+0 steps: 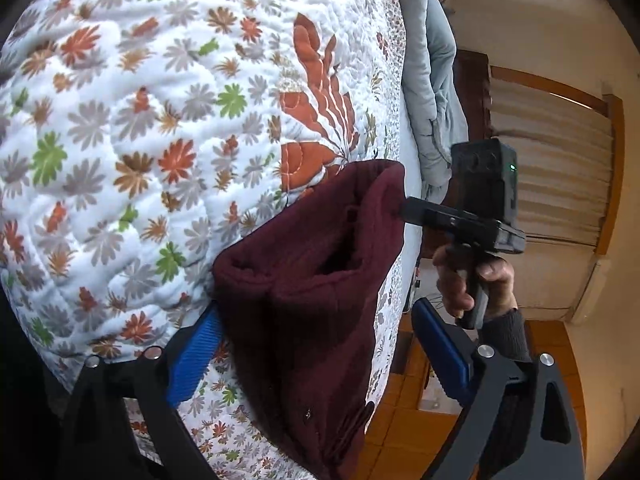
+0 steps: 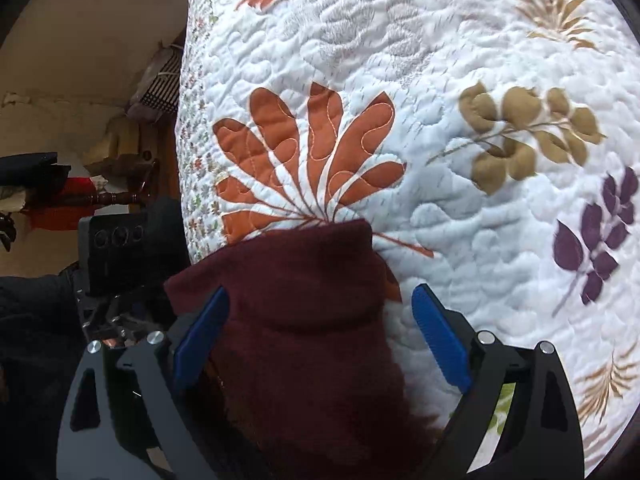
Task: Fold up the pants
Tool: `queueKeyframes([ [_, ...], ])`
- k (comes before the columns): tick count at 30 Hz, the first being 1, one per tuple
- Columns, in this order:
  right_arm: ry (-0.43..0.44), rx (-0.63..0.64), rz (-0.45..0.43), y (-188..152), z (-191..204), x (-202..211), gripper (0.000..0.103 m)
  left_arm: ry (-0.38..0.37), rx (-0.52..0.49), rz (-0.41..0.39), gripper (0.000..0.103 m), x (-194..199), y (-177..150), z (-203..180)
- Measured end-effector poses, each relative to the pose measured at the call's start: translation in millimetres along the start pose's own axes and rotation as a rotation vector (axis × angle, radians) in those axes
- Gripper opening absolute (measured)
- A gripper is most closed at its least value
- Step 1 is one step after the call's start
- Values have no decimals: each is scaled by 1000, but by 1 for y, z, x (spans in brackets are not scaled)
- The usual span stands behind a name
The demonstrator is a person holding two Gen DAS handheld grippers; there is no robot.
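Note:
The maroon pants (image 1: 312, 280) lie in a folded bundle on a white floral quilt (image 1: 120, 120) near the bed's edge. My left gripper (image 1: 320, 354) is open, its blue pads on either side of the bundle. The right gripper body (image 1: 460, 220), held by a hand, touches the bundle's far corner in the left wrist view. In the right wrist view the pants (image 2: 304, 300) lie between the blue fingers of my open right gripper (image 2: 320, 336). The cloth touches the left pad (image 2: 200, 336); the right pad stands apart from it.
The quilt (image 2: 440, 80) covers the bed. A grey blanket (image 1: 432, 80) lies along the bed's far side. Beyond the edge are wooden floor (image 1: 420, 400), a curtained window (image 1: 552, 160) and dark furniture with clothes (image 2: 60, 200).

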State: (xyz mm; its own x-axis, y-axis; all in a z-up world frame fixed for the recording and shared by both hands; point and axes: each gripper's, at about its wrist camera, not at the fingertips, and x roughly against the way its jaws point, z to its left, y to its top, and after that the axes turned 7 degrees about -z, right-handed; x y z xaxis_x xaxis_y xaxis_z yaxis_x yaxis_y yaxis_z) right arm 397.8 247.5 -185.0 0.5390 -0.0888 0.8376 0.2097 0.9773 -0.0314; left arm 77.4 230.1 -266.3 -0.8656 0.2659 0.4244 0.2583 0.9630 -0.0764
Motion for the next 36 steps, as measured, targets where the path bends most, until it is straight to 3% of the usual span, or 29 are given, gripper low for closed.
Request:
queueKeyframes([
  [2, 24, 4, 13, 3, 0, -9, 91, 8, 6, -2, 88, 2, 0, 2],
  [4, 27, 13, 32, 4, 2, -16, 69, 39, 7, 1, 69, 3, 2, 7],
  [6, 29, 8, 29, 3, 3, -16, 60, 43, 14, 7, 59, 7, 1, 12],
  [7, 28, 7, 26, 2, 4, -14, 51, 39, 18, 11, 55, 8, 1, 15],
  [13, -27, 27, -31, -8, 26, 10, 33, 25, -57, -3, 40, 19, -3, 5],
  [16, -56, 44, -73, -18, 42, 29, 29, 16, -115, -15, 36, 27, -7, -9],
  [25, -166, 104, -189, -59, 89, 88, 22, 8, -437, -54, 34, 57, -47, -91],
  [36, -296, 121, -308, -124, 135, 149, 21, -20, -648, -47, 34, 67, -89, -168],
])
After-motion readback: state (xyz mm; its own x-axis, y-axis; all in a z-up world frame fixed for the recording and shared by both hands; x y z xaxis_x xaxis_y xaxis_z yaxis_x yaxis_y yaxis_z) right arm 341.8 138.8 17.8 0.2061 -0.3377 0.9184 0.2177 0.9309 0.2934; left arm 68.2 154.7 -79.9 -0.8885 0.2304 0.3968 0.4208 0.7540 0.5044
